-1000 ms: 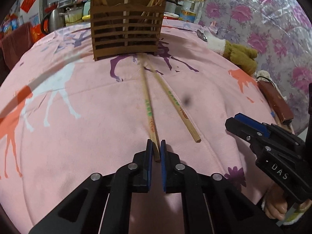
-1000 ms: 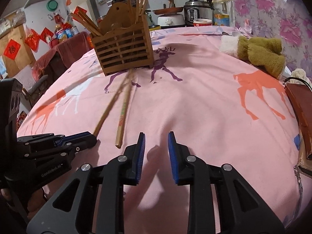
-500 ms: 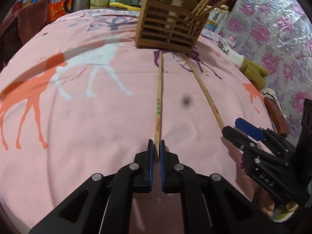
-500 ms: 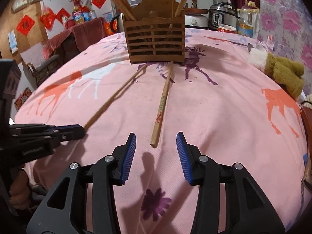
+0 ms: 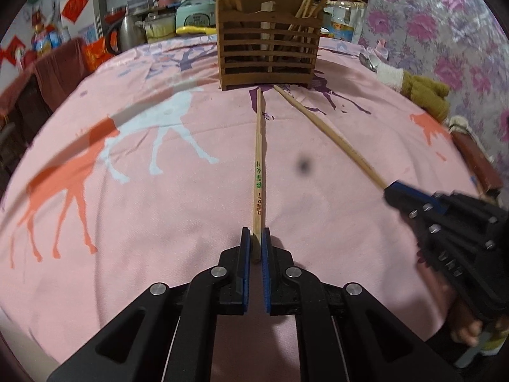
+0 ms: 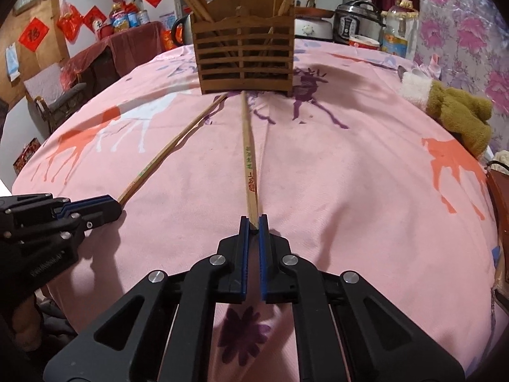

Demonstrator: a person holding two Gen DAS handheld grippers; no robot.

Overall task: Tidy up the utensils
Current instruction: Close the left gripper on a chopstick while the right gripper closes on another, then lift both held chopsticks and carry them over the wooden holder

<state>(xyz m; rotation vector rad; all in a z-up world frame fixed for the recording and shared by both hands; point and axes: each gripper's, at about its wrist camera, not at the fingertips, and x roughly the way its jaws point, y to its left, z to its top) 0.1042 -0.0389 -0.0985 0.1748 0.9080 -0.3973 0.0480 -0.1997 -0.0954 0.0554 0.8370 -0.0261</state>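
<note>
Two wooden chopsticks lie on the pink tablecloth, their far tips near a slatted wooden utensil holder (image 5: 268, 54) that has several chopsticks standing in it; the holder also shows in the right wrist view (image 6: 243, 60). My left gripper (image 5: 255, 238) is shut on the near end of the left chopstick (image 5: 258, 159). My right gripper (image 6: 253, 222) is shut on the near end of the right chopstick (image 6: 248, 156). In the left wrist view the right gripper (image 5: 389, 191) holds its chopstick (image 5: 331, 133). In the right wrist view the left gripper (image 6: 114, 207) holds its chopstick (image 6: 171, 146).
A round table with a pink deer-print cloth (image 5: 143, 191). A green and white plush toy (image 6: 451, 108) lies at the right edge, with a brown case (image 5: 474, 159) beside it. Rice cooker, bottles and pots (image 6: 362, 22) stand behind the holder.
My right gripper moved in on the right chopstick's near end and shut on it. My left gripper has stayed shut on the left chopstick.
</note>
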